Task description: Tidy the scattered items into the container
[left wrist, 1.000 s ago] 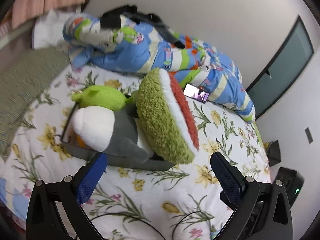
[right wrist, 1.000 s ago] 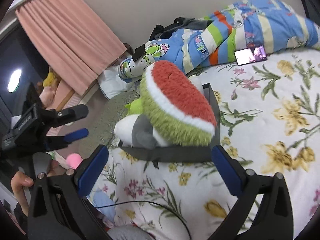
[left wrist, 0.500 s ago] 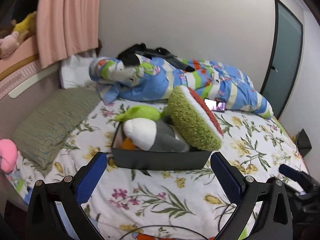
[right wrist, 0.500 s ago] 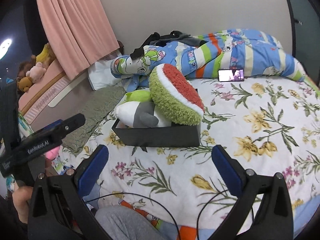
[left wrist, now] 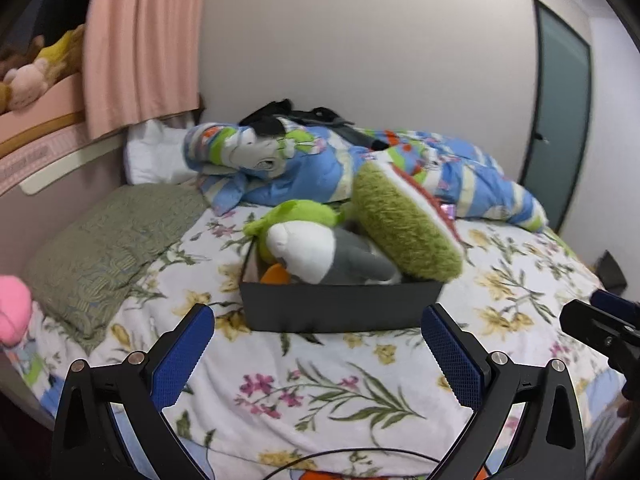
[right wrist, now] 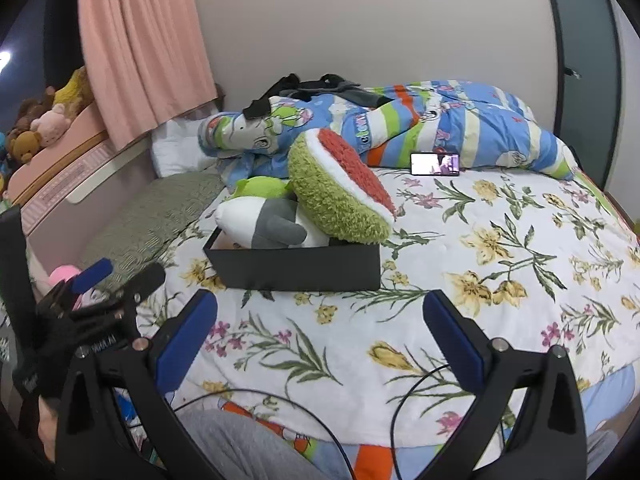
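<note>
A black box sits on the floral bed. In it lie a grey and white plush, a light green plush and a watermelon-slice plush that leans over the box's right end. My left gripper is open and empty, held back from the box's near side. My right gripper is open and empty, also back from the box.
A phone with a lit screen lies by a blue striped quilt at the bed's far side. A green-grey pillow lies left. A pink plush sits at the bed's left edge. A door is at right.
Both grippers have pulled back and away from the box, so it looks smaller and more of the bed shows. The plush toys stay in the box.
</note>
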`<state>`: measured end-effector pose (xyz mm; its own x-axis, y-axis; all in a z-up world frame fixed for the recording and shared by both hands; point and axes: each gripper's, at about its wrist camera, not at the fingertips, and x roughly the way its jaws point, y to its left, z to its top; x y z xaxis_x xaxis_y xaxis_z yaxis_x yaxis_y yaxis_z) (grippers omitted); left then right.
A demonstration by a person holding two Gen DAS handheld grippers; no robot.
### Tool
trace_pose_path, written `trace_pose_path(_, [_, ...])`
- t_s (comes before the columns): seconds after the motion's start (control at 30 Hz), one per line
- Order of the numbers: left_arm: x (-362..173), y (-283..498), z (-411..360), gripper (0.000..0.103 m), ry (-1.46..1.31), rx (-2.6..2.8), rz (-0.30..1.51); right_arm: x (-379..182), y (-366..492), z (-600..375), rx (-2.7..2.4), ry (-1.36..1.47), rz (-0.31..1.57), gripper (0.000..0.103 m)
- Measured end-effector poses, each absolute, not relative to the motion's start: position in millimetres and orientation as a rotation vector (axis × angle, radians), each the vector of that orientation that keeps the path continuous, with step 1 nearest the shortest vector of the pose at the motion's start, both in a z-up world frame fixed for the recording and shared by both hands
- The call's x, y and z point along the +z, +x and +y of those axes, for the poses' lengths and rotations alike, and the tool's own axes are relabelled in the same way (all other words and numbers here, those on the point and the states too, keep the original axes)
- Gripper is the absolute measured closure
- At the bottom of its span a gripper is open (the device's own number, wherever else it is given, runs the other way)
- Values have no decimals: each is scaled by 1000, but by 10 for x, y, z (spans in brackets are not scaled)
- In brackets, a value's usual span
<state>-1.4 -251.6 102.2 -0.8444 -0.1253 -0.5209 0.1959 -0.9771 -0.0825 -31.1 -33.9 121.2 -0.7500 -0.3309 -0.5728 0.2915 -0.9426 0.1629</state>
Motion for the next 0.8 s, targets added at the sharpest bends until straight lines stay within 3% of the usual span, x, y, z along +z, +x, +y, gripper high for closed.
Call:
trace_pose_path(0.13, [817, -137, -2619, 0, 889, -2877, 326, 1127, -360, -492, -2657, 893, -81, 0])
trace_pose_path(0.27, [626, -255, -2646, 0, 980, -2838, 328, 991, -431, -684, -2620, 934, -21, 0])
trace_pose_path(0.8, [371, -385, -2754, 0, 1073, -2753, 308, 773, -600, -686, -2564, 1038, -115, 0])
